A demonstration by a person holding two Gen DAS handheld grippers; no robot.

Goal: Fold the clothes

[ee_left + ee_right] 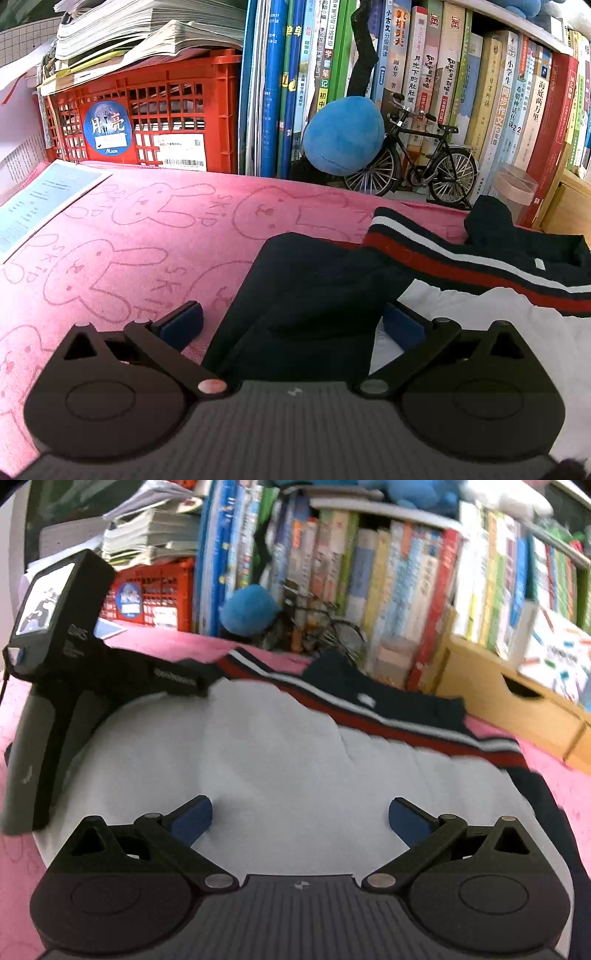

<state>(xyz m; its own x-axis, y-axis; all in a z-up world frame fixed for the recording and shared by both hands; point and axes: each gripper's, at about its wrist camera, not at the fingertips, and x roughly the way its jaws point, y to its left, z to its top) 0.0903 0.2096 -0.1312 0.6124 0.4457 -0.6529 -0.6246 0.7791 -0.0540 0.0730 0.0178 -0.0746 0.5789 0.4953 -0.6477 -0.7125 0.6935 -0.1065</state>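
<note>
Left tool (293,326) spread wide, empty, straddling navy sleeve (306,291), likely lining up grasp. Right tool (300,818) also agape, empty, over shirt (280,746) lying flat on pink surface (129,229). Bookshelf (443,92) beyond.

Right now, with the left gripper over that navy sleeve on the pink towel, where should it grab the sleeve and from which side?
Probably the navy sleeve near its outer edge, where it lies flat on the pink towel. Come straight down from above: the open left gripper already straddles it, one finger over the towel, the other by the white body panel, so closing should pinch the sleeve alone.
</note>
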